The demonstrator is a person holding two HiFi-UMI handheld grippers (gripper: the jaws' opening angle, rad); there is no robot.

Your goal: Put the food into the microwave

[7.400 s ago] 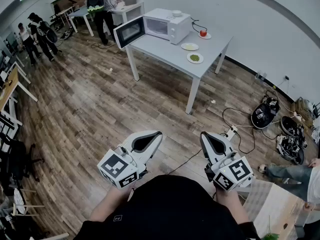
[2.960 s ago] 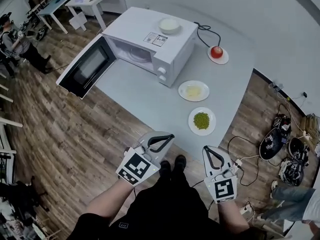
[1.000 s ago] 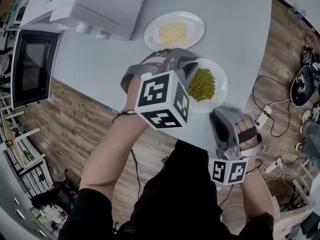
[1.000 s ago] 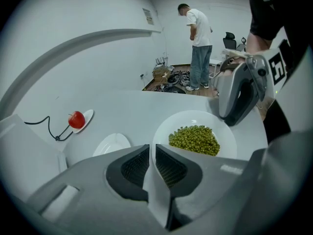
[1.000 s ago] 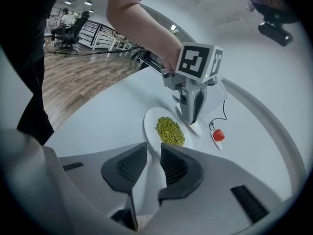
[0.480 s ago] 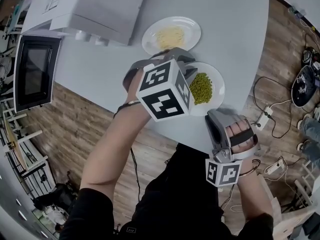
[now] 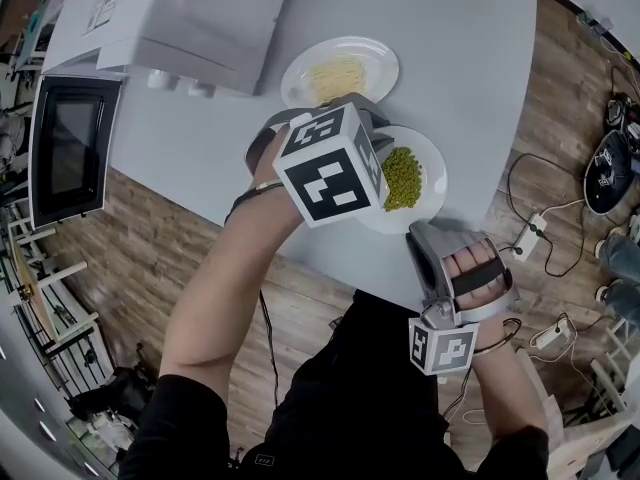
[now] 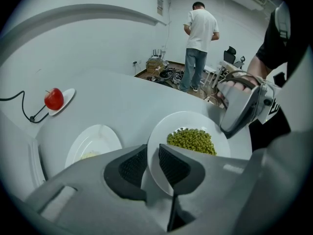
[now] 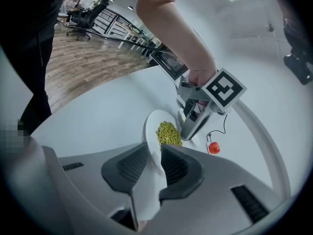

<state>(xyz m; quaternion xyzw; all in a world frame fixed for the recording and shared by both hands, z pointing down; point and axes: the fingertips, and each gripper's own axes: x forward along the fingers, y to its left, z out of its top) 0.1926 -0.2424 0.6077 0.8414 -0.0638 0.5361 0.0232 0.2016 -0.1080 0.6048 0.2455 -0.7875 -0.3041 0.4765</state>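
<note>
My left tool (image 8: 152,153) is pinched on the left rim of the plate (image 7: 432,173). My right tool (image 9: 155,155) is pinched on the near rim. The plate looks to sit on the grey worktop (image 7: 470,68), just beside a second plate (image 7: 380,63). The open microwave (image 7: 200,18) is off to the left. The plate is white, round, smooth and shiny. I think it is hard, a bit slippery, and could break. The peas (image 7: 402,178) are small, round and loose, so they would roll off if I tip it. I think the thin rim is the best place to hold. I must keep the plate flat.
</note>
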